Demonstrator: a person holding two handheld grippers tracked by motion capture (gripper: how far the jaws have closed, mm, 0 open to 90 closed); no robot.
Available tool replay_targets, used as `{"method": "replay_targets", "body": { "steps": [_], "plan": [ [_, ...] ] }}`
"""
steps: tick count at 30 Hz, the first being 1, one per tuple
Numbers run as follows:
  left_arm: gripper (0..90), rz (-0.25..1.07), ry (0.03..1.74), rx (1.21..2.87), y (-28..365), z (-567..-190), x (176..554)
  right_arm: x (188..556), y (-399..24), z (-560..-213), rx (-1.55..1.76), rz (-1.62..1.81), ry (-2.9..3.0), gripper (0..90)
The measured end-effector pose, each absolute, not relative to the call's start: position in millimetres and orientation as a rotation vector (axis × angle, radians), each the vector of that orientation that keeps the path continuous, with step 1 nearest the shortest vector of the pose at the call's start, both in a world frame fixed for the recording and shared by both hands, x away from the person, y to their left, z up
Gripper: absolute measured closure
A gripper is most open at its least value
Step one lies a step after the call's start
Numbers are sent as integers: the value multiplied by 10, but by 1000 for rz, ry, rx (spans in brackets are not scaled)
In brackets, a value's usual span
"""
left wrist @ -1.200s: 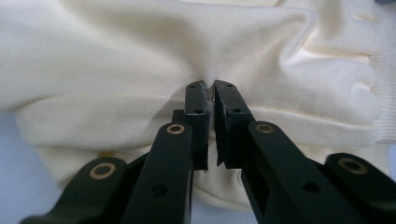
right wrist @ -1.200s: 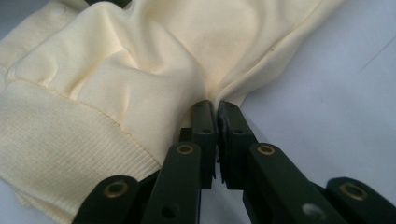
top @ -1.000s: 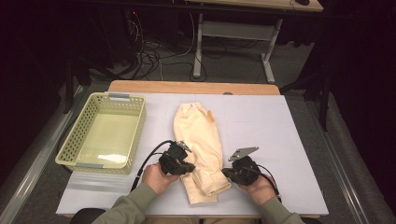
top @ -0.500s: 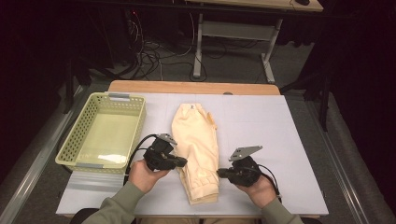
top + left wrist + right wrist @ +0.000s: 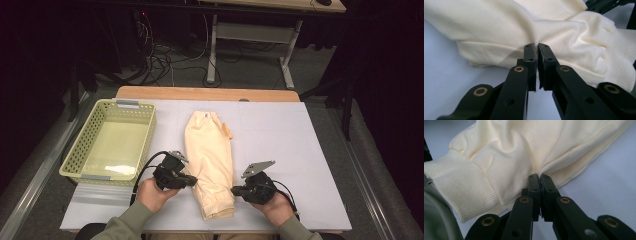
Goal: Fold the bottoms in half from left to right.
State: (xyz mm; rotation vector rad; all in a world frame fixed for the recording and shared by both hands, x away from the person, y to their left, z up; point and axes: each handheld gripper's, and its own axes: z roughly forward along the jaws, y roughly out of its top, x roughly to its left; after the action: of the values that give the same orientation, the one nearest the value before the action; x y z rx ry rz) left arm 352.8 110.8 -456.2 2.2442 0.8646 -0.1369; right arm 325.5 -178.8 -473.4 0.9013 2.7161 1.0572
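A cream folded garment lies lengthwise on the pale table, its ribbed cuff at the near end. My left gripper meets its left edge near that end. In the left gripper view the gripper pinches a pucker of cloth at its tips, with a thin slit between the jaws. My right gripper is at the right edge. Its tips nip a fold of the same cloth beside the cuff. Both pairs of jaws have just been opening slightly, cloth still between them.
A pale green mesh basket stands at the table's left, with a flat light item in its bottom. The table's wooden far edge borders a dark floor with cables and a desk frame. Bare table lies right of the garment.
My left gripper has shifted left and risen a little, still at the garment's edge. The near end of the garment looks narrower. The right gripper has stayed put.
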Motion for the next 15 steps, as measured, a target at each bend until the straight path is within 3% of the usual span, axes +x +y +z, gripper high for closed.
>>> {"method": "replay_targets", "body": {
  "steps": [2,8,15],
  "plan": [
    [789,-135,868,2233,1141,-4549,3519,3248,-1782,-4727,900,1067,2715,799],
    [596,-160,894,2290,1104,-4703,3479,3238,-1769,-4733,899,1050,2724,691],
    [508,-132,924,2264,1136,-4741,3472,3233,-1763,-4880,922,980,2748,606]
  ]
}}
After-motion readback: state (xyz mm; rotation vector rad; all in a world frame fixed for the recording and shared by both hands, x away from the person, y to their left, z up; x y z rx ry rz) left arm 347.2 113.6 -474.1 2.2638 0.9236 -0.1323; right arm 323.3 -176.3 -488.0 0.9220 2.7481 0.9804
